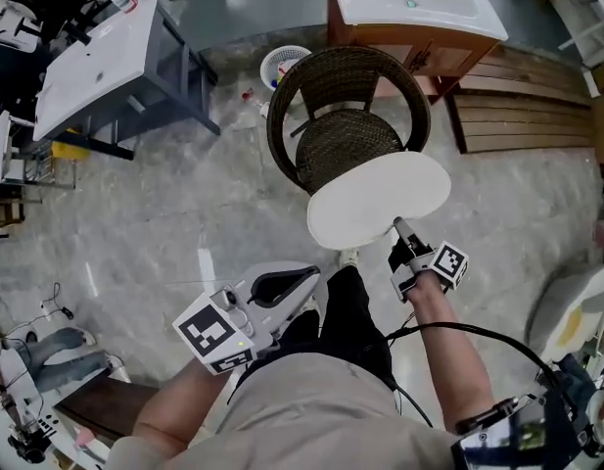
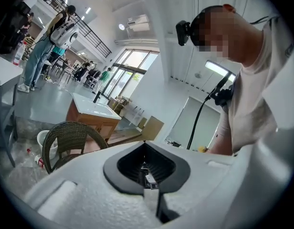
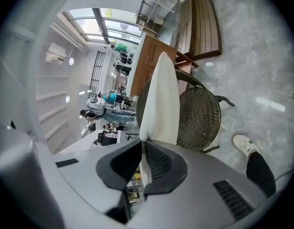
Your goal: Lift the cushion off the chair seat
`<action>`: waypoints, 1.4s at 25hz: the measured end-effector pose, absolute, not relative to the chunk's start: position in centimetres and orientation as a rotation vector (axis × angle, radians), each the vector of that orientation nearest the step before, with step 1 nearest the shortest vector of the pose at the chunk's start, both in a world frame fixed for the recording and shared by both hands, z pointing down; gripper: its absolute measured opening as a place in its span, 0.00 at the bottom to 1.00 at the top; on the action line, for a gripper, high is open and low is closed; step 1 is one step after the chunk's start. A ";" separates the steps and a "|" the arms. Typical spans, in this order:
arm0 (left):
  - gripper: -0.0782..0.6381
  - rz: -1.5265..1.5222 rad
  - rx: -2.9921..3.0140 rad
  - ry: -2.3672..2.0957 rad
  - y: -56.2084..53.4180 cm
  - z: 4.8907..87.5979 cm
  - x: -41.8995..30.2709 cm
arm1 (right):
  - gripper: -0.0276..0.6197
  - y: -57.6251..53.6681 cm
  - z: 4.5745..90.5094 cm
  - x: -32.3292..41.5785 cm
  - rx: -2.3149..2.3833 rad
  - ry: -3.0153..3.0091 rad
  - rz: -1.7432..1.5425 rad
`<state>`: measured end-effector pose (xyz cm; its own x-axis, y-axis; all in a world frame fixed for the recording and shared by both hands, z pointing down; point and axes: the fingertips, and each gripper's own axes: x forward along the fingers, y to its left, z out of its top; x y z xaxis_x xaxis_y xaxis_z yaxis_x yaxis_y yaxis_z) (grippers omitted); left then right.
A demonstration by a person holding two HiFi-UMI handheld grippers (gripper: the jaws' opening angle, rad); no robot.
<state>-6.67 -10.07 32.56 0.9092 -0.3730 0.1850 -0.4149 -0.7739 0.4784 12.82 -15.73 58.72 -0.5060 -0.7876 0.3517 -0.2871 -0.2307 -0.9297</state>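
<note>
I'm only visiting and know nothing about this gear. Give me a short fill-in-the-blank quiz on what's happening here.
1. The right gripper is shut on the white ____.
2. The left gripper holds ____.
3. On the wicker chair, the woven ____ lies mostly uncovered.
Missing words: cushion; nothing; seat.

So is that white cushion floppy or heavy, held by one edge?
Probably fairly stiff: the cushion holds a flat oval shape though the right gripper pinches only its edge. Likely light too, since one pinch carries it off the chair.
</note>
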 end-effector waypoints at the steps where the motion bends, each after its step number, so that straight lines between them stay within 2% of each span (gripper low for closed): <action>1: 0.12 0.098 2.553 -0.566 -9.7 32.0 -7.2 | 0.10 -14.8 57.2 12.7 -1.274 1.648 -1.771; 17: 0.12 0.025 2.642 -0.600 -3.1 25.9 -12.2 | 0.10 -0.8 38.7 12.1 -1.223 1.667 -1.582; 23: 0.12 0.022 2.638 -0.606 -1.7 25.6 -13.2 | 0.10 3.5 36.2 11.6 -1.216 1.644 -1.556; 35: 0.12 0.047 2.648 -0.585 0.3 26.3 -13.6 | 0.10 6.4 36.3 10.8 -1.238 1.642 -1.550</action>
<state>-13.65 0.33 26.33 0.9106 -0.3949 0.1217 -0.4092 -0.8205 0.3991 10.82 6.40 36.30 -0.4176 -0.8883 0.1911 -0.2419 -0.0941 -0.9657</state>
